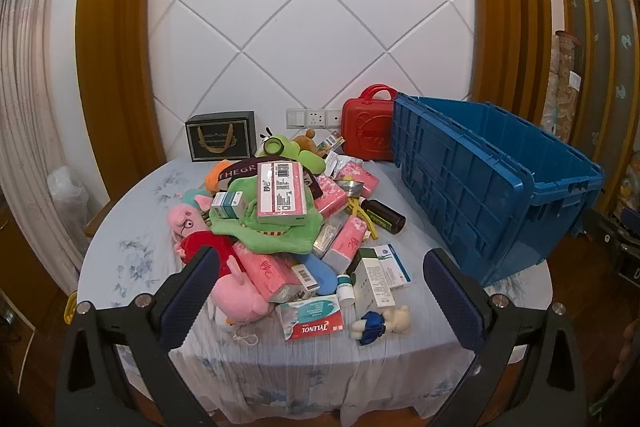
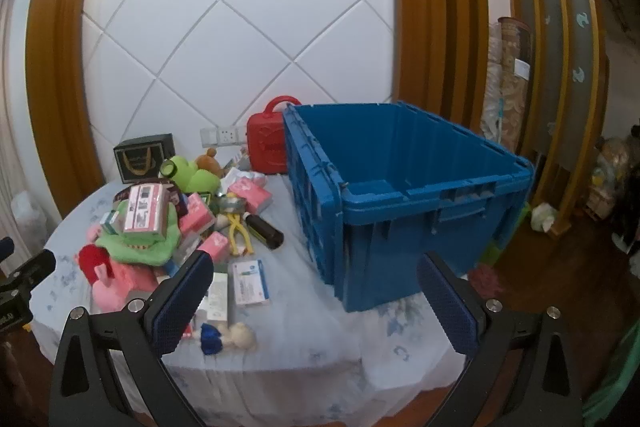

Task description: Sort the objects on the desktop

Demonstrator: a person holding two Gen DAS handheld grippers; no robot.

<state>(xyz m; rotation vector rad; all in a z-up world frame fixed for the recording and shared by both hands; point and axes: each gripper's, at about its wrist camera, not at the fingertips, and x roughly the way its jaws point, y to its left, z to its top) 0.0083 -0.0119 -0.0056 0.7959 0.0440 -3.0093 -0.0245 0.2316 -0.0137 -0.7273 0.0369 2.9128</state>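
A heap of mixed objects lies on the round table (image 1: pixel 132 227): a pink pig plush (image 1: pixel 236 291), a green cloth (image 1: pixel 276 231), pink tissue packs (image 1: pixel 282 195), medicine boxes (image 1: pixel 374 281), a Tylenol box (image 1: pixel 312 317), a dark bottle (image 1: pixel 386 215) and a small blue-and-white toy (image 1: pixel 376 325). A big blue crate (image 2: pixel 400 195) stands at the table's right side. My left gripper (image 1: pixel 320 293) hangs open in front of the heap, above the near edge, nothing between its fingers. My right gripper (image 2: pixel 316 301) hovers open near the crate's front corner, holding nothing.
A red case (image 1: pixel 368 129) and a black gift box (image 1: pixel 220 137) stand against the white quilted wall. A green frog plush (image 1: pixel 288 149) and a brown bear lie at the heap's back. Yellow pliers (image 2: pixel 238 227) lie beside the dark bottle. Wooden floor surrounds the table.
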